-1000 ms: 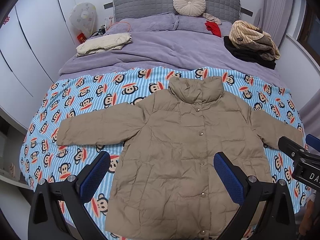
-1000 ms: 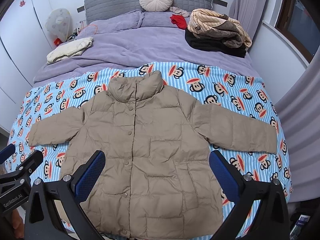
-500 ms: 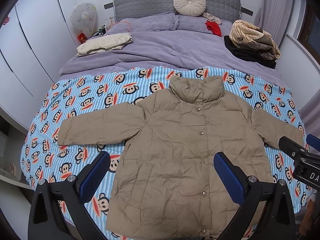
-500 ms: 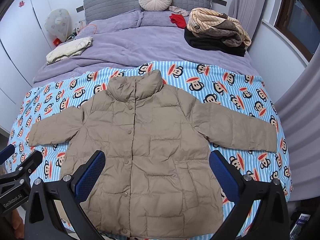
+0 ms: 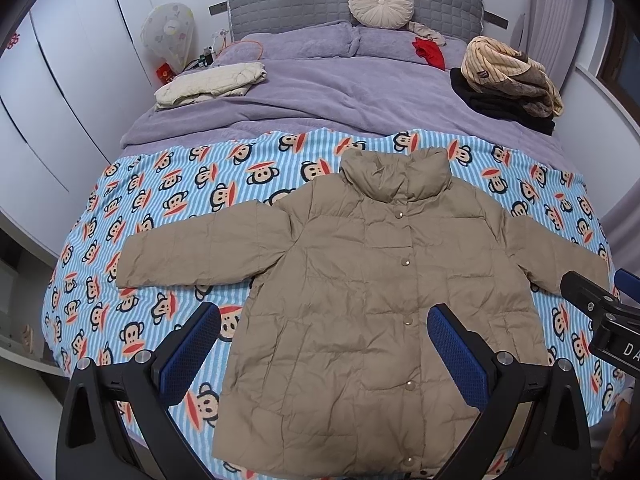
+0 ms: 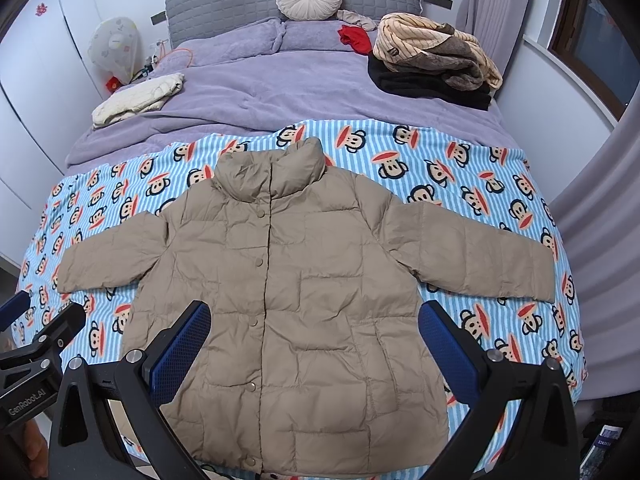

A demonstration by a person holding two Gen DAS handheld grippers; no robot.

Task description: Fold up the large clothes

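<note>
A tan puffer jacket [image 5: 372, 280] [image 6: 296, 276] lies flat and buttoned on the monkey-print blanket [image 5: 168, 200] [image 6: 472, 168], collar toward the headboard, both sleeves spread out sideways. My left gripper [image 5: 324, 348] hovers above the jacket's lower left part, open, nothing between its blue pads. My right gripper [image 6: 314, 344] hangs over the jacket's lower middle, open and empty too. Each gripper shows at the edge of the other's view: the right one [image 5: 600, 312], the left one [image 6: 36, 340].
A purple duvet [image 5: 320, 96] covers the far half of the bed. On it lie a folded cream garment [image 5: 212, 84] at left, a striped and dark clothes pile [image 5: 508, 80] at right, a red item [image 5: 430, 52] and a round cushion [image 5: 380, 0]. White wardrobe doors [image 5: 60, 80] stand left.
Both views have shifted only slightly; the jacket lies as before and both grippers stay open above it.
</note>
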